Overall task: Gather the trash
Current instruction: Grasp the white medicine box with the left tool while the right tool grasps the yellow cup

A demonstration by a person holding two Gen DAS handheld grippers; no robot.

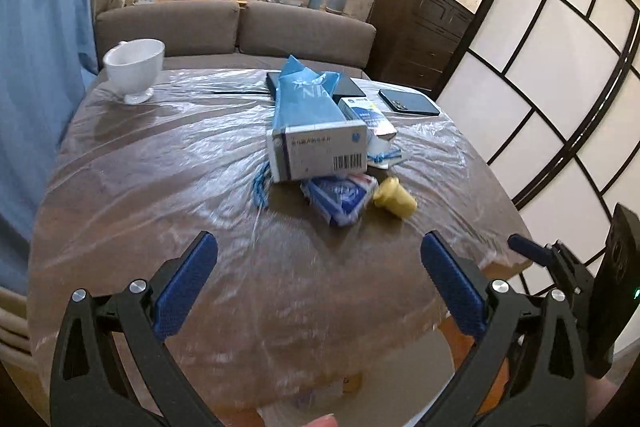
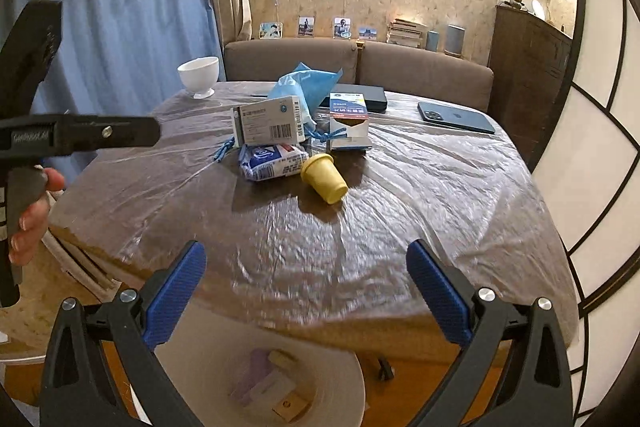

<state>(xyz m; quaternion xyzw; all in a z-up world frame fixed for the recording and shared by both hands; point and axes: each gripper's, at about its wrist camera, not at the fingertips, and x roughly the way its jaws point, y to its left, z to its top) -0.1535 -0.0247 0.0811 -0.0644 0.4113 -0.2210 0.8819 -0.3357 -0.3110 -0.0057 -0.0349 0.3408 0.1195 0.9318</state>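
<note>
A pile of trash lies mid-table: a white medicine box with a barcode [image 1: 316,155] [image 2: 270,125], a blue-white tissue pack [image 1: 340,197] [image 2: 272,161], a tipped yellow cup [image 1: 394,203] [image 2: 324,177], a blue plastic bag [image 1: 304,95] [image 2: 304,83] and a small blue-white carton [image 1: 368,119] [image 2: 348,127]. My left gripper [image 1: 320,255] is open and empty over the table's near edge. My right gripper [image 2: 306,263] is open and empty, near the front edge. A bin lined with a white bag [image 2: 328,379], holding some discarded items, stands below the table edge.
The table [image 1: 160,167] is covered in clear plastic film. A white footed bowl [image 1: 134,67] [image 2: 199,75] stands at the far left, a dark phone [image 1: 408,101] [image 2: 456,117] and a black flat box [image 2: 374,97] at the far right. A sofa [image 1: 236,31] is behind.
</note>
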